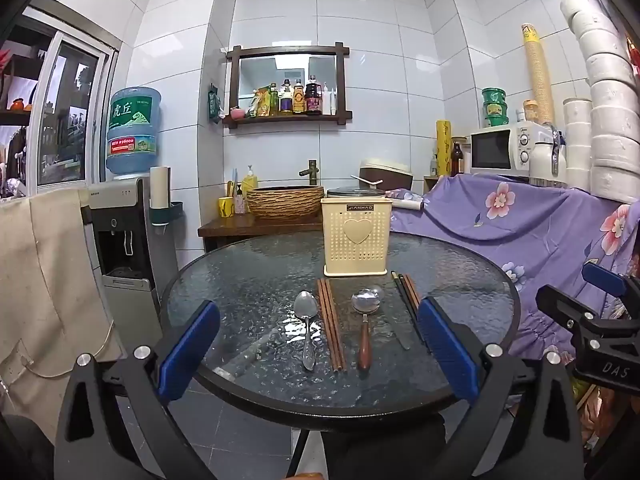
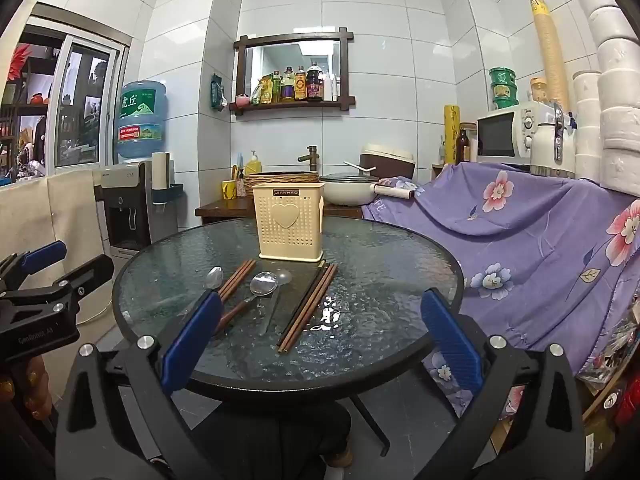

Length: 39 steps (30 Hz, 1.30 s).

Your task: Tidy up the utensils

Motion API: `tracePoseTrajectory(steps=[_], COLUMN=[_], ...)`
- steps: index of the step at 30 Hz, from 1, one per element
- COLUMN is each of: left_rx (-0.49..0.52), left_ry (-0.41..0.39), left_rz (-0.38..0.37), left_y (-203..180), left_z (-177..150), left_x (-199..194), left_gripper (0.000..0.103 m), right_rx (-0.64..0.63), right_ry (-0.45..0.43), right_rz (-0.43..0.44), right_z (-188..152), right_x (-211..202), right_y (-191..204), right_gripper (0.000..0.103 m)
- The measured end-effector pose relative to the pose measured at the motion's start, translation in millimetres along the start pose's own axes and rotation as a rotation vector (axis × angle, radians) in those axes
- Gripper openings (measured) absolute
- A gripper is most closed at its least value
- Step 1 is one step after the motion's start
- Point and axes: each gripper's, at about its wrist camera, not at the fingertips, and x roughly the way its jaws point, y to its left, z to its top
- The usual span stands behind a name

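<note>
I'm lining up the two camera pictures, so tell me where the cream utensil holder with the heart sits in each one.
Left wrist view: the utensil holder stands right of centre, at the far side of the glass table.
Right wrist view: the utensil holder stands left of centre, again at the table's far side.
Shared landmark: the wooden wall shelf of bottles, above and behind the holder in both.

In front of the cream utensil holder (image 1: 355, 240) on the glass table (image 1: 240, 280) lay spoons and chopsticks; the left gripper (image 1: 320, 320) hung wide open, empty.
</note>
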Motion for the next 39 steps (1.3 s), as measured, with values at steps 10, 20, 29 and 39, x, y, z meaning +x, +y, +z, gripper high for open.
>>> tracePoseTrajectory(steps=[10,20,29,39], left_rx=[-0.006,-0.003,-0.006,-0.012], left_ry=[0.011,0.007,0.012,0.014], left_rz=[-0.004,-0.006,-0.006,-0.006], left_y=[2.4,2.5,1.2,2.7], left_z=[-1.1,-4.3,-4.8,-3.1], left_x=[6.7,3.8,4.4,2.3], left_gripper=[0.097,0.097,0.097,0.097], right_rx=[-0.01,-0.001,0.011,0.014], right_ry=[0.003,0.003,-0.005,-0.01], right_rz=[-0.006,-0.008,-0.009,-0.011], right_z=[-1.2,0.5,-1.5,1.3], right_x=[0.4,-1.2,-3.1,-6.2], right_y=[0.9,-3.4,-4.8,-4.2], right_gripper=[0.099,0.099,0.099,0.099])
